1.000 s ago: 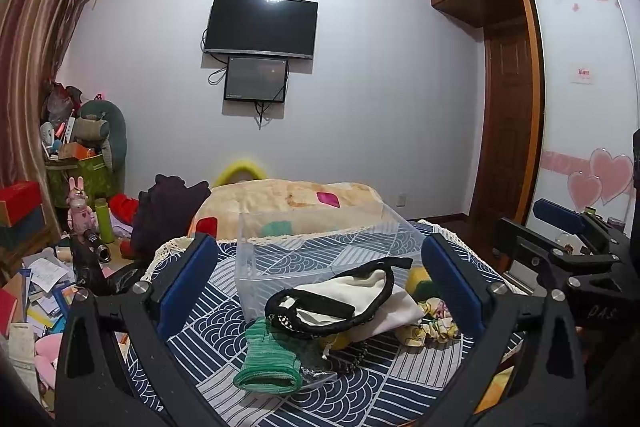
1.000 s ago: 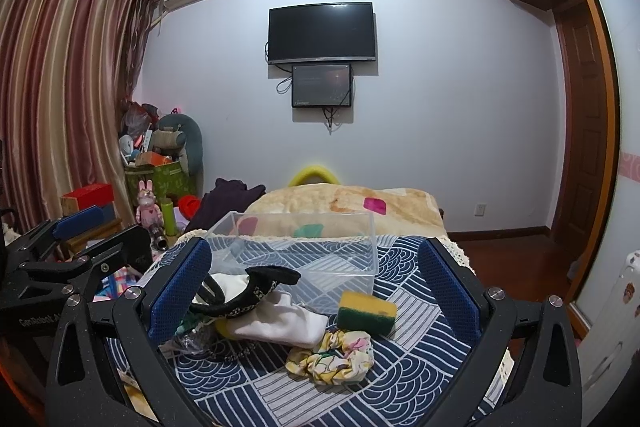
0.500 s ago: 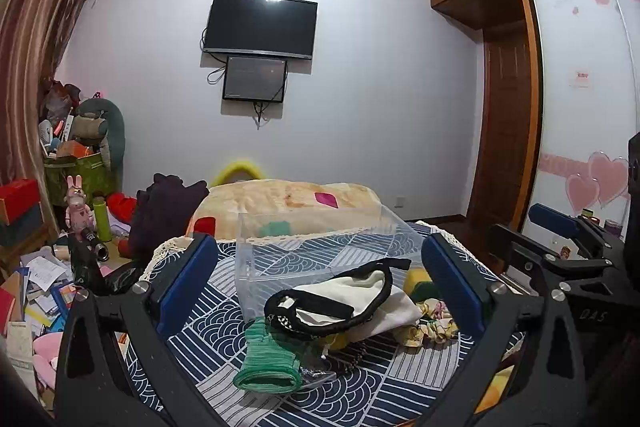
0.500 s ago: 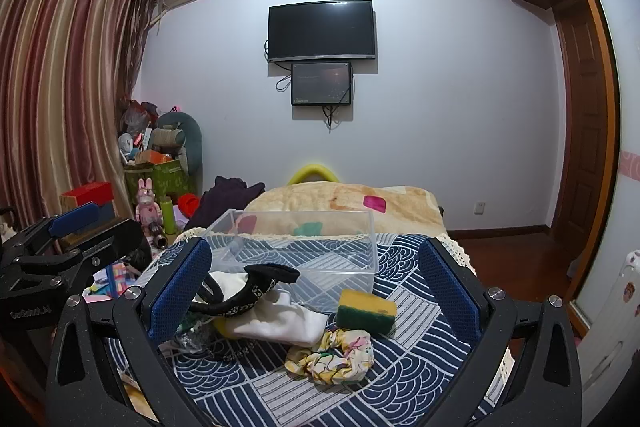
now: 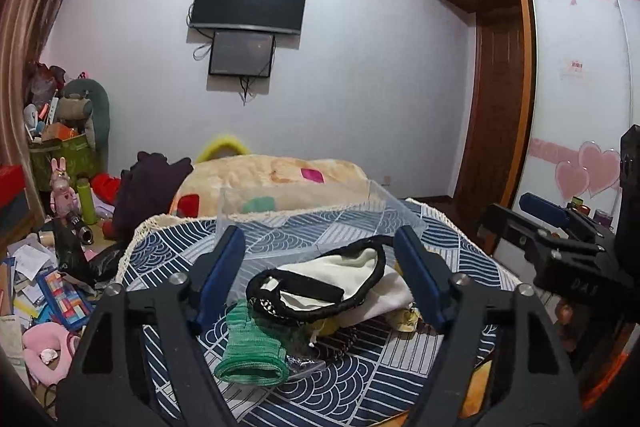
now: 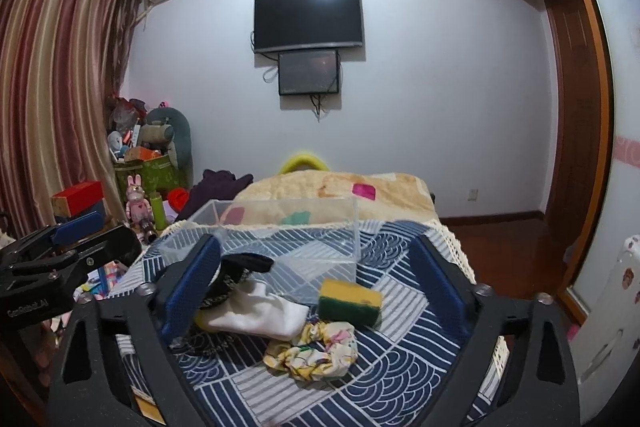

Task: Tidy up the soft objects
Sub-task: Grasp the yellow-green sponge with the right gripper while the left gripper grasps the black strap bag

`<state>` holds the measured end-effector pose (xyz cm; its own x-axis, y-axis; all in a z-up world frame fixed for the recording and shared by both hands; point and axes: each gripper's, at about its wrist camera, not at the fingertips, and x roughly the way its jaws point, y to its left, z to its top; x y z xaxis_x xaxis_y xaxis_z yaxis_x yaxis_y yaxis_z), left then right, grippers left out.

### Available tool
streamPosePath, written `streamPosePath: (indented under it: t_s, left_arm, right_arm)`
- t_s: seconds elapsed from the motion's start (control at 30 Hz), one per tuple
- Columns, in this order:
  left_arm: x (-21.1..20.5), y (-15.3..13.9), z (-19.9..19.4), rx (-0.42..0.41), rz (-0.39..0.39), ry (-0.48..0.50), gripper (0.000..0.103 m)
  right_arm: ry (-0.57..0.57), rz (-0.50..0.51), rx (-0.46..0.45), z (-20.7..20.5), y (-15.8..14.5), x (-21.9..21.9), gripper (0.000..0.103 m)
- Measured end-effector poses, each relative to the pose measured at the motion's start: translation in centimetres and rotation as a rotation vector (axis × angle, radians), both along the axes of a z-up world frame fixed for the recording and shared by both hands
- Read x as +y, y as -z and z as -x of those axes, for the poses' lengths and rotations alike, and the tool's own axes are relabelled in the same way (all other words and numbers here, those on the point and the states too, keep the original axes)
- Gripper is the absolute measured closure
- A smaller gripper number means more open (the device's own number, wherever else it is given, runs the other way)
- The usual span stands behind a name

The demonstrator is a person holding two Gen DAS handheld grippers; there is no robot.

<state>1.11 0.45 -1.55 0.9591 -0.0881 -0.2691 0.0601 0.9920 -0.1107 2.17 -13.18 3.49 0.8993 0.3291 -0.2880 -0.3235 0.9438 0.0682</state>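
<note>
A clear plastic box (image 5: 304,223) (image 6: 280,231) stands empty on a blue patterned cloth (image 5: 380,379) (image 6: 400,367). In front of it lie a white cloth with a black band (image 5: 340,279) (image 6: 256,315), a green knitted glove (image 5: 252,351), a yellow-green sponge (image 6: 349,301) and a floral scrunchie (image 6: 316,349). My left gripper (image 5: 320,267) is open and empty, its blue fingers either side of the white cloth, above the pile. My right gripper (image 6: 316,271) is open and empty above the sponge and scrunchie.
A beige blanket (image 5: 276,183) lies behind the box. Clutter, toys and boxes fill the floor at left (image 5: 52,267). A door and wardrobe (image 5: 500,107) stand at right. The other gripper shows at each view's edge (image 5: 560,251) (image 6: 60,259).
Both grippers have tilted and moved slightly forward and down toward the pile. The objects have not moved.
</note>
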Motion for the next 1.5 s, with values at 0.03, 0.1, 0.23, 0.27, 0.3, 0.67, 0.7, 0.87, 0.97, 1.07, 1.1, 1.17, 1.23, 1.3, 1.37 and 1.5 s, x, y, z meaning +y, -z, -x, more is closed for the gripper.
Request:
streamPosePath:
  t_s: [0.03, 0.1, 0.23, 0.27, 0.3, 0.67, 0.7, 0.87, 0.97, 1.07, 1.1, 1.17, 1.23, 1.3, 1.37, 1.5]
  left_arm:
    - [0.0, 0.3, -0.4, 0.012, 0.0, 0.005, 0.031]
    - [0.0, 0.7, -1.0, 0.038, 0.007, 0.023, 0.033]
    - [-0.9, 1.6, -2.5, 0.088, 0.008, 0.078, 0.038]
    - [-1.3, 1.9, -2.9, 0.099, -0.001, 0.09, 0.04]
    - [-1.7, 2.2, -3.3, 0.11, -0.011, 0.101, 0.042]
    - [-3.7, 5.0, -6.9, 0.24, -0.036, 0.155, 0.073]
    - [-3.5, 5.0, -6.8, 0.243, -0.024, 0.158, 0.074]
    - [-2.6, 4.9, -6.5, 0.232, 0.015, 0.162, 0.091]
    - [-2.2, 4.8, -5.9, 0.221, 0.034, 0.163, 0.094]
    - [-1.9, 4.4, -5.4, 0.204, 0.031, 0.158, 0.096]
    - [-1.8, 4.2, -5.1, 0.195, 0.03, 0.154, 0.096]
    - [-1.6, 3.9, -5.0, 0.185, 0.029, 0.152, 0.096]
    - [-1.5, 3.5, -4.7, 0.171, 0.027, 0.141, 0.096]
    - [-1.0, 3.0, -4.5, 0.153, 0.031, 0.126, 0.096]
    - [-0.5, 2.5, -4.3, 0.139, 0.043, 0.115, 0.097]
    - [0.5, 1.4, -4.2, 0.117, 0.043, 0.108, 0.098]
  right_arm:
    - [0.002, -0.001, 0.009, -0.2, 0.1, -0.2, 0.017]
    - [0.012, -0.003, 0.033, -0.7, 0.6, -0.6, 0.022]
    - [0.03, -0.013, 0.094, -2.0, 2.0, -1.3, 0.03]
    - [0.032, -0.018, 0.111, -2.3, 2.3, -1.5, 0.032]
    - [0.034, -0.022, 0.129, -2.7, 2.7, -1.7, 0.032]
    - [0.032, -0.012, 0.263, -5.4, 5.4, -1.3, 0.033]
    - [0.03, -0.008, 0.27, -5.6, 5.6, -1.2, 0.033]
    - [0.036, 0.013, 0.329, -7.3, 6.7, 0.2, 0.033]
    - [0.065, 0.021, 0.369, -8.2, 7.6, 0.4, 0.033]
    - [0.054, -0.015, 0.413, -8.7, 8.4, 0.0, 0.033]
    - [0.05, -0.024, 0.415, -8.7, 8.4, -0.2, 0.033]
    - [0.041, -0.032, 0.407, -8.3, 8.2, -0.3, 0.041]
    - [0.047, -0.021, 0.386, -7.6, 7.9, -0.3, 0.042]
    - [0.052, -0.001, 0.354, -6.8, 7.4, -0.3, 0.043]
    - [0.048, 0.008, 0.318, -5.8, 6.5, -0.4, 0.043]
    - [0.026, -0.006, 0.262, -4.7, 4.4, -0.4, 0.043]
